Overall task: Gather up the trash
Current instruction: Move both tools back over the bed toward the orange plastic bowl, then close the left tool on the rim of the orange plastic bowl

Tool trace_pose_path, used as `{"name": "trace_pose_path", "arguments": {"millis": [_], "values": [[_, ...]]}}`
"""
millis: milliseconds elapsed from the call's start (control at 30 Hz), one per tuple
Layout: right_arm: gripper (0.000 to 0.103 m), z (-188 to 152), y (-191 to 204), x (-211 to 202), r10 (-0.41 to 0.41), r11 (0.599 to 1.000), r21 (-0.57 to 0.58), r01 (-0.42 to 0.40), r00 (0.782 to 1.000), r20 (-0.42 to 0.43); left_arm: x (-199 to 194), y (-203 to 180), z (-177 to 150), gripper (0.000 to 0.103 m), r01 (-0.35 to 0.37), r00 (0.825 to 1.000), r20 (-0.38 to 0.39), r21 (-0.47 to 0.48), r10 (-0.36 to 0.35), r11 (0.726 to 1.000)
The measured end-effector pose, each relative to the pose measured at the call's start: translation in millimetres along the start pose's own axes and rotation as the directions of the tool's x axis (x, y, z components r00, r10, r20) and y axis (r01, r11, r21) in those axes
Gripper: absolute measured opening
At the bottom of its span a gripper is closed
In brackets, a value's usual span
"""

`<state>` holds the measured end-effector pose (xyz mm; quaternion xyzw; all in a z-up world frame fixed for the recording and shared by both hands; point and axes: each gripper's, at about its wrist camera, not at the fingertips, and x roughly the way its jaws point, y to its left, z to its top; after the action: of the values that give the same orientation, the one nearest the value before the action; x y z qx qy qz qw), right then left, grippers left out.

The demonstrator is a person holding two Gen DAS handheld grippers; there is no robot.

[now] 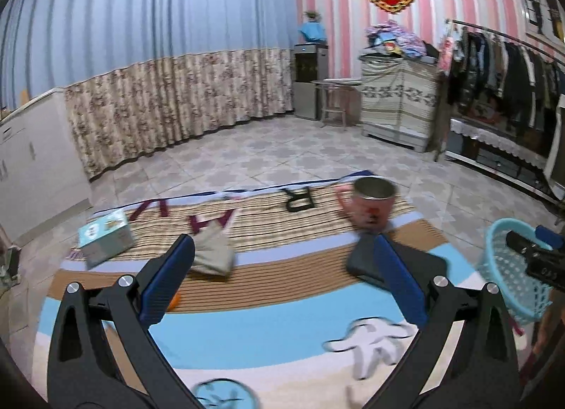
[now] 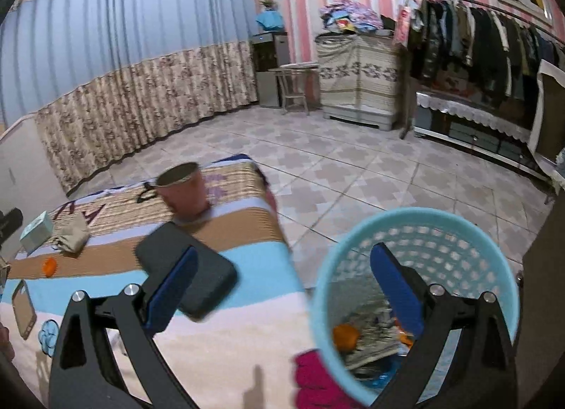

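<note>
Basket [image 2: 416,268] beside bed, holding orange peel, paper | orange scrap [image 2: 49,265] left on bedspread | left gripper [image 1: 282,278], right gripper [image 2: 282,289] spread, empty | risk: grabbing mug [image 2: 183,190] or black case [image 2: 187,271] instead.

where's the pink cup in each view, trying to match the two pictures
Left wrist view: the pink cup stands right of centre, at the far edge of the striped blanket.
Right wrist view: the pink cup is left of centre, upper half.
Shared landmark: the dark flat case lies just in front of it.
</note>
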<state>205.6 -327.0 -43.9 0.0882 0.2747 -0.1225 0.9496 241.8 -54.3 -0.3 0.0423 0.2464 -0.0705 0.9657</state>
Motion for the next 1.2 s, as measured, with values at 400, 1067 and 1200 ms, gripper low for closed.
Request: {"name": "trace_pose_path", "arguments": {"millis": [400, 1067, 1200], "values": [[0.096, -0.6, 101.2, 30.8, 0.090, 0.989, -0.120, -0.092, 0.996, -0.021, 36.5, 99.8, -21.6, 0.098, -0.147, 0.987, -0.086, -0.098, 0.139, 0.984], [0.096, -24.5, 162.8, 94.3, 0.151, 0.967, -0.180, -0.178, 0.977, -0.153, 129.6, 138.5, -70.7, 0.084, -0.174, 0.927, -0.357, -0.134, 0.117, 0.976], [0.096, -24.9, 162.6, 97.8, 0.158, 0.968, -0.170, -0.186, 0.973, -0.166, 139.0, 139.7, -75.8, 0.067, -0.156, 0.912, -0.401, -0.149, 0.084, 0.977]]}}
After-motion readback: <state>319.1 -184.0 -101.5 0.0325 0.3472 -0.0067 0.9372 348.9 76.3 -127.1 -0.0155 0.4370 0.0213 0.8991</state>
